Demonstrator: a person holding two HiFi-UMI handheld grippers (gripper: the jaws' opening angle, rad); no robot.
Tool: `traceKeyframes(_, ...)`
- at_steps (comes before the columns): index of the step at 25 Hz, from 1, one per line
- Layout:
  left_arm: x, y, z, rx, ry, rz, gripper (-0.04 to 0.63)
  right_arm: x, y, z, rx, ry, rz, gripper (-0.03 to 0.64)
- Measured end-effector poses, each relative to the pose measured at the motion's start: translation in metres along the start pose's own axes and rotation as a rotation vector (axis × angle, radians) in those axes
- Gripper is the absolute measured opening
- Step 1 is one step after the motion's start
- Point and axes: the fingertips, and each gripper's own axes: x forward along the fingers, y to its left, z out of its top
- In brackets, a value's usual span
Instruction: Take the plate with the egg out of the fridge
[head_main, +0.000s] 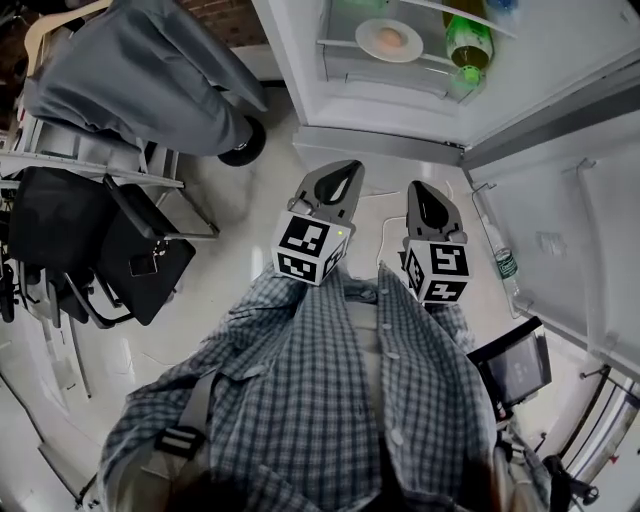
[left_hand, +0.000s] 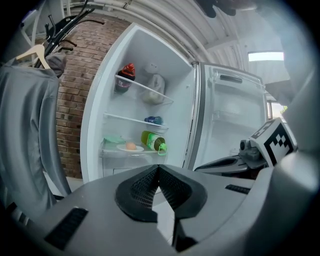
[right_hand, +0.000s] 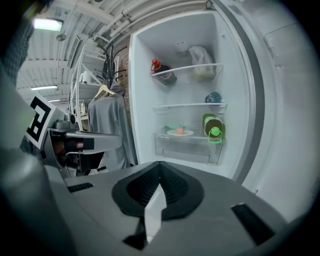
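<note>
The fridge (head_main: 300, 70) stands open ahead. On its lowest glass shelf rests a white plate (head_main: 388, 41) (left_hand: 130, 148) (right_hand: 179, 132) carrying a brown egg (head_main: 390, 38) (left_hand: 130, 145) (right_hand: 180, 130). A green bottle (head_main: 466, 42) (left_hand: 153, 140) (right_hand: 214, 126) lies just right of the plate. My left gripper (head_main: 345, 168) (left_hand: 158, 167) is shut and empty, held near my chest well short of the fridge. Beside it, my right gripper (head_main: 418, 187) (right_hand: 160, 163) is also shut with nothing in it.
The open fridge door (head_main: 560, 220) swings out on the right, with a water bottle (head_main: 503, 258) in its rack. A grey garment (head_main: 150, 70) hangs on the left above a black bag (head_main: 140, 255) on a rack. Upper shelves hold a red-capped jar (right_hand: 161, 71), a bag (right_hand: 202, 57) and a blue item (right_hand: 214, 97).
</note>
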Motion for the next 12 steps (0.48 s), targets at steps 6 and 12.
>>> traceKeyframes(6, 0.025, 0.032, 0.009, -0.011, 0.001, -0.025, 0.006, 0.038, -0.001, 0.022, -0.026, -0.004, -0.012, 0.005)
traceKeyframes(12, 0.044, 0.054, 0.016, -0.008, 0.010, -0.064, 0.007, 0.070, 0.000, 0.035, -0.028, 0.000, -0.035, 0.005)
